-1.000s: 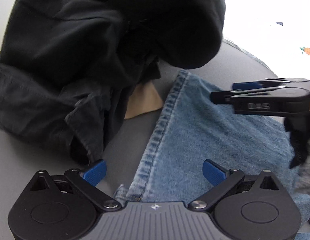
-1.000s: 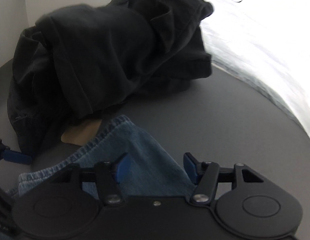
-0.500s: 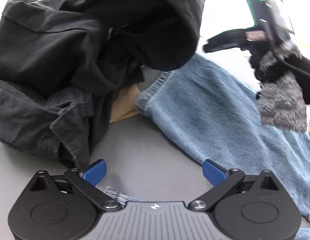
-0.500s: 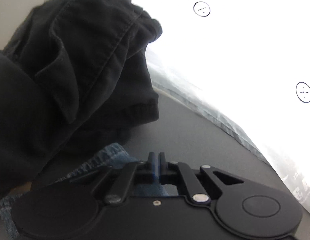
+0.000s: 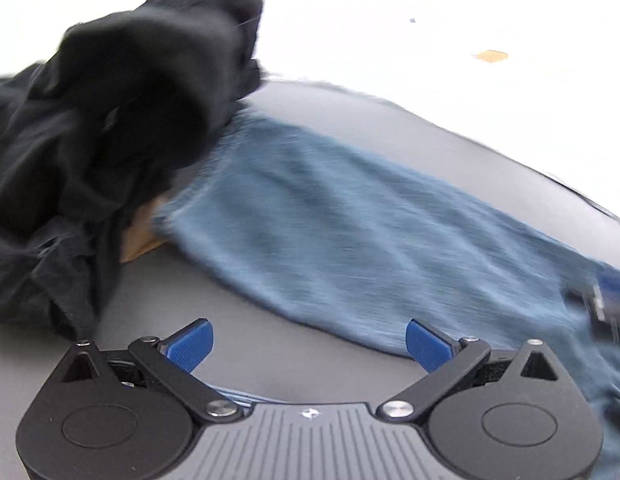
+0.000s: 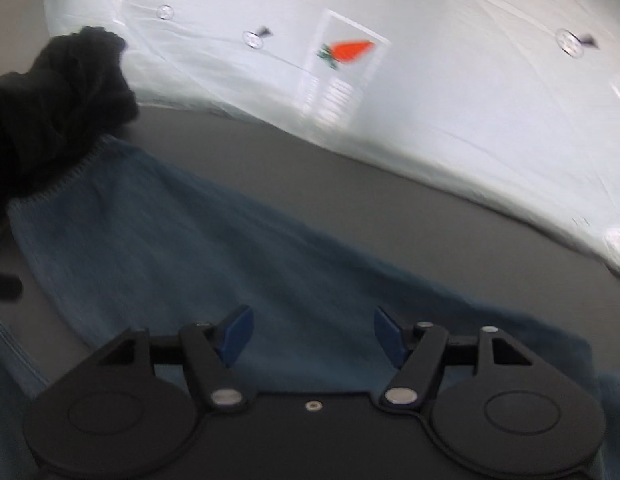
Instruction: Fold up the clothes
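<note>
A pair of blue jeans (image 5: 350, 232) lies stretched across the grey table (image 5: 189, 312), one leg running from the black pile toward the right. It also shows in the right wrist view (image 6: 213, 264). A heap of black clothes (image 5: 101, 128) sits at the left, over the hem of the leg; it appears at upper left in the right wrist view (image 6: 49, 108). My left gripper (image 5: 307, 344) is open and empty above the table just in front of the leg. My right gripper (image 6: 314, 336) is open and empty over the jeans; its blurred tip shows at the far right (image 5: 606, 308).
A tan paper piece (image 5: 143, 232) lies under the black pile beside the jeans hem. A white plastic sheet (image 6: 430, 100) with a carrot picture (image 6: 346, 50) borders the far side of the table.
My right gripper has opened, let go of the jeans hem and pulled back along the leg. The jeans leg now lies flat and stretched out. My left gripper has drawn back a little.
</note>
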`<state>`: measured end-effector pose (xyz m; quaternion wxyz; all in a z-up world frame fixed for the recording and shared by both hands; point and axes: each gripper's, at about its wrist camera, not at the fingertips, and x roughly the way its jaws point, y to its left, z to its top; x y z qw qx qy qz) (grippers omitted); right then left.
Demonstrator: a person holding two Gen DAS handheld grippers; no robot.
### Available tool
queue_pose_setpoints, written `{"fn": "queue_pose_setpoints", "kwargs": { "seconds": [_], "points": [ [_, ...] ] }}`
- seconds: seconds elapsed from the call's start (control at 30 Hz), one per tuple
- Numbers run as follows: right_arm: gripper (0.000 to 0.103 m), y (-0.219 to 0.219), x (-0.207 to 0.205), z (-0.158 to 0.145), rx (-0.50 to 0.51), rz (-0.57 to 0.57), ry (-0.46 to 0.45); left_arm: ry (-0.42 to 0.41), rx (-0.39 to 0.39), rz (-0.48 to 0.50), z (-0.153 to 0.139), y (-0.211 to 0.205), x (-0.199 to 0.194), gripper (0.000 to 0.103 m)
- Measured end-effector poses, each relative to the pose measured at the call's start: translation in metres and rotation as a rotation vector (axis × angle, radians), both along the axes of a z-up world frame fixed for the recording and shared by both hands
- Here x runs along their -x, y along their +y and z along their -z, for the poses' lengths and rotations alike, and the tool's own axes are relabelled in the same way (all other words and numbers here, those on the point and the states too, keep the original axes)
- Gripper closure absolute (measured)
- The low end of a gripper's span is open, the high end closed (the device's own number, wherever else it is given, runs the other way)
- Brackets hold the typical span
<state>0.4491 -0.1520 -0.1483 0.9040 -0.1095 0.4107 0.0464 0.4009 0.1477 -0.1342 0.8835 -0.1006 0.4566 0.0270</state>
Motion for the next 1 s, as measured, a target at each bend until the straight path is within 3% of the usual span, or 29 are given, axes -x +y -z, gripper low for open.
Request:
{"fn": "queue_pose_setpoints", "kwargs": {
  "seconds": [0.1, 0.17, 0.33, 0.4, 0.47, 0.63, 0.73, 0.8, 0.83, 0.87, 0.9, 0.93, 1.0],
  "points": [
    [0.056, -0.065, 0.039, -0.006, 0.010, 0.181, -0.017, -0.012, 0.012, 0.088, -0.005, -0.032, 0.001, 0.001],
    [0.080, -0.106, 0.063, -0.013, 0.014, 0.300, -0.035, -0.004, 0.019, 0.151, -0.005, -0.056, 0.001, 0.001],
    [0.083, -0.203, 0.114, -0.024, 0.044, 0.554, -0.085, -0.021, 0.008, 0.310, -0.016, -0.123, 0.013, 0.001],
    [0.071, -0.228, 0.106, -0.022, 0.104, 0.549, -0.107, -0.036, -0.022, 0.317, -0.021, -0.148, 0.021, 0.001],
    [0.050, -0.261, 0.086, -0.020, 0.103, 0.527, -0.131, -0.046, -0.047, 0.276, -0.027, -0.172, 0.031, 0.001],
    [0.041, -0.354, 0.019, -0.002, -0.014, 0.475, -0.127, -0.020, -0.087, 0.111, -0.035, -0.233, 0.048, 0.001],
    [0.034, -0.386, -0.028, 0.023, 0.021, 0.431, -0.091, 0.010, -0.102, 0.055, -0.035, -0.270, 0.051, 0.001],
    [0.035, -0.398, -0.051, 0.045, 0.057, 0.391, -0.055, 0.036, -0.111, 0.043, -0.037, -0.288, 0.053, 0.001],
    [0.060, -0.403, -0.063, 0.056, 0.075, 0.371, -0.036, 0.049, -0.115, 0.037, -0.038, -0.297, 0.054, 0.001],
    [0.079, -0.406, -0.068, 0.057, 0.082, 0.362, -0.049, 0.059, -0.125, 0.039, -0.039, -0.304, 0.056, 0.001],
    [0.083, -0.408, -0.072, 0.055, 0.084, 0.359, -0.076, 0.067, -0.138, 0.043, -0.040, -0.312, 0.056, 0.001],
    [0.100, -0.410, -0.075, 0.052, 0.087, 0.355, -0.103, 0.076, -0.151, 0.044, -0.040, -0.318, 0.056, 0.001],
    [0.103, -0.415, -0.081, 0.042, 0.110, 0.378, -0.182, 0.094, -0.169, 0.042, -0.040, -0.328, 0.053, 0.001]
  ]
}}
